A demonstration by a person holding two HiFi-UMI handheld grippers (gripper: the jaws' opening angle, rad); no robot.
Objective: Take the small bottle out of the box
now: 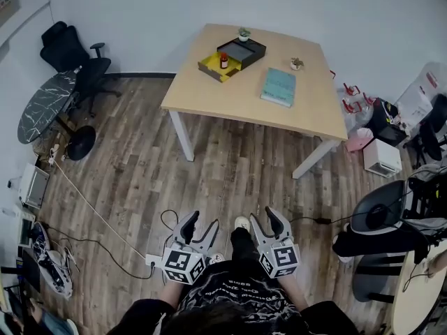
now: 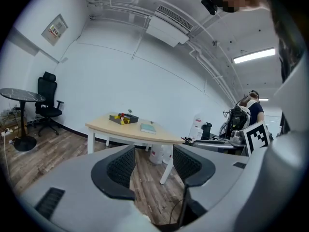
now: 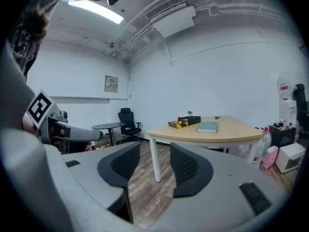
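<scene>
Person standing on a wood-plank floor (image 1: 209, 180), seen from above, holding one gripper in each hand close to the body. The left gripper (image 1: 201, 227) and the right gripper (image 1: 264, 222) sit side by side, both pointing forward across the room. Each gripper's own view shows its two dark ribbed jaws apart, with nothing between them but floor and the distant room.

Well away from both grippers stands a light wooden bench (image 1: 279, 110) with white legs. Near its far left corner lies a shallow yellow box (image 1: 209, 65), and in it the small bottle (image 1: 223, 61) stands upright, red with a dark cap. Touching the yellow box on its far side is a black tray (image 1: 242, 50), with a tiny potted plant (image 1: 244, 33) just behind it. A teal book (image 1: 279, 86) lies flat near the middle of the bench, and a second small plant (image 1: 297, 63) sits just beyond it.

To the left of the bench, by the wall, are a black office chair (image 1: 73, 61) and a round dark marble-topped table (image 1: 45, 105). A pale cable (image 1: 91, 208) trails across the floor towards the person's feet.
</scene>
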